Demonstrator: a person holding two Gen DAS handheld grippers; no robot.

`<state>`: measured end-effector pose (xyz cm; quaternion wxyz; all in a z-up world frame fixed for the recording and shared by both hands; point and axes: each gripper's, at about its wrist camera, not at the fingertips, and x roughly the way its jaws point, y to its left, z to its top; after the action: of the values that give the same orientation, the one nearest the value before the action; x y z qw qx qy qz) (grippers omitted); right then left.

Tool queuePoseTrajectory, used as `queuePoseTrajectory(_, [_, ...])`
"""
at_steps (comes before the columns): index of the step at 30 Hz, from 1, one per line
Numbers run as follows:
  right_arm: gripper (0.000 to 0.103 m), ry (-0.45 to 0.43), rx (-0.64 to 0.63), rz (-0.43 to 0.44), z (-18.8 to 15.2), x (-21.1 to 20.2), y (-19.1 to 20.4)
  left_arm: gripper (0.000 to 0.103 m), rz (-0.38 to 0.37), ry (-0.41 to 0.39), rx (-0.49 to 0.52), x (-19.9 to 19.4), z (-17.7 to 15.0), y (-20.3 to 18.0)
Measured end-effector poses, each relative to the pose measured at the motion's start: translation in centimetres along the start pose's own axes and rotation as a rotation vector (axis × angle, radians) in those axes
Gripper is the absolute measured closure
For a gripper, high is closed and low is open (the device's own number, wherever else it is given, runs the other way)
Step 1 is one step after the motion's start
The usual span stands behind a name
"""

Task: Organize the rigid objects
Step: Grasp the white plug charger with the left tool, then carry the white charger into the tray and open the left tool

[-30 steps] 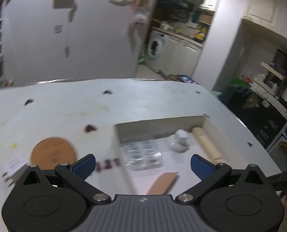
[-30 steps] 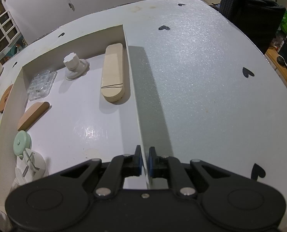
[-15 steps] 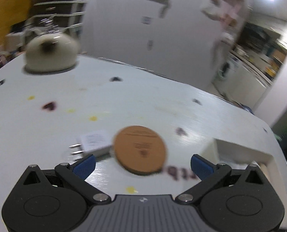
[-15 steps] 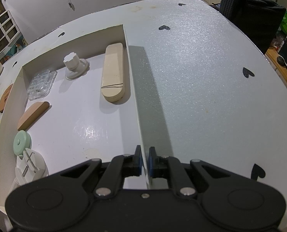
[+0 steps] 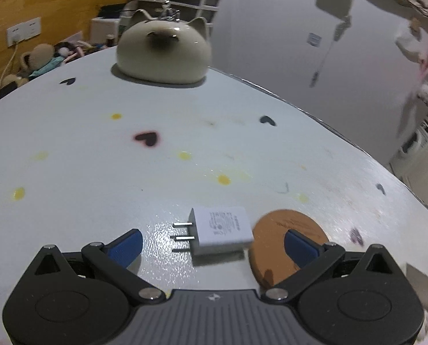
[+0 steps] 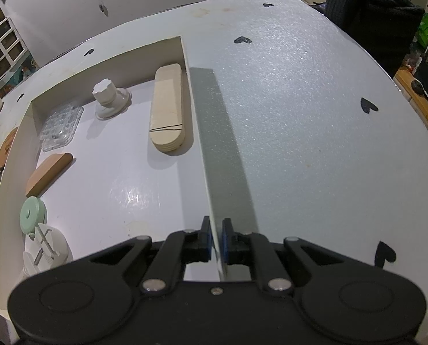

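Left wrist view: the left gripper [image 5: 213, 243] is spread wide above the table [image 5: 98, 172]. The white plug adapter [image 5: 221, 230] lies between its fingers, untouched, just beside the round brown coaster [image 5: 274, 247].

Right wrist view: the right gripper [image 6: 216, 240] pinches the near wall of the white box [image 6: 198, 132]. Beside that wall, inside, lies the beige oblong block [image 6: 167, 112].

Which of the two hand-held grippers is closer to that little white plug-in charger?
The left hand-held gripper: the white wall charger lies on the table between its open blue fingertips. The right hand-held gripper is clamped on the white tray's side wall, across the tray from it.
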<state>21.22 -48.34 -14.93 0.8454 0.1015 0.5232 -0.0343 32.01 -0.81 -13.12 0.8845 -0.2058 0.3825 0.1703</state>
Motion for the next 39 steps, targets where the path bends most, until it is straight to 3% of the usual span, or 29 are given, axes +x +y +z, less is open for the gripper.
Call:
queuePoseTrajectory(7, [0.095,0.0,0.01,-0.001,0.0,0.0,0.0,0.01,0.047,0.001,-0.041,1.4,0.4,-0.7])
queuePoseTrajectory(15, [0.095,0.0,0.014,-0.002,0.0,0.0,-0.1,0.039,0.082,-0.026,0.001,1.7,0.6,-1.1])
queuePoseTrajectory(30, [0.095,0.0,0.012,-0.001,0.0,0.0,-0.1,0.039,0.015,-0.023,0.072,0.4,-0.1,-1.1])
queuePoseTrajectory(39, [0.095,-0.003,0.007,-0.001,-0.2,-0.1,-0.1,0.039,-0.086,-0.046,0.123,-2.9,-0.1,-2.1])
